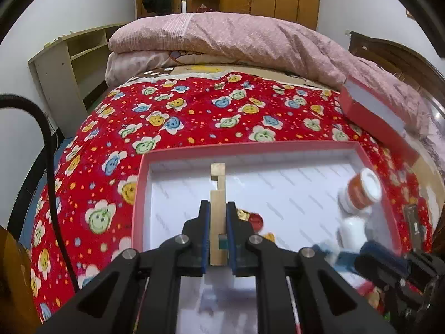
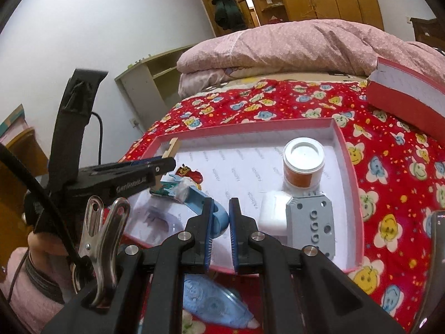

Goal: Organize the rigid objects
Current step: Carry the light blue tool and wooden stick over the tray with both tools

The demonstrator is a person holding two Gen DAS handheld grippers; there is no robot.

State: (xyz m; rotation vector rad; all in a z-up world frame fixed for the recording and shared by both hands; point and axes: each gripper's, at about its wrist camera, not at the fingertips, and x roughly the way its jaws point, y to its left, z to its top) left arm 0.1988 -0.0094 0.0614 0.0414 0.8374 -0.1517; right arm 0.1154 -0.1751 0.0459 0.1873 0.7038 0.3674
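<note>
Sorting looks well under way: the orange jar (image 2: 303, 164), grey block (image 2: 313, 224) and blue dispenser (image 2: 204, 208) already sit in the pink tray (image 2: 351, 183), the left gripper (image 1: 217, 232) is clenched on a wooden strip (image 1: 217, 192) above it, the right gripper (image 2: 221, 233) has its fingers released, and a blue correction-tape roller (image 2: 214, 303) remains on the bed.

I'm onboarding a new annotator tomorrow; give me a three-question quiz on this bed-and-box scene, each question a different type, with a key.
1. True or false: the left hand-held gripper is shut on a wooden piece.
2. Multiple choice: where does the orange-labelled jar stand? A) on the red bedspread B) inside the pink box C) on the quilt
3. Fill in: the right hand-held gripper has its jaws ____, holding nothing; a blue correction-tape dispenser lies on the bedspread under it.

Key: 1 true; 2 B; 3 open.
</note>
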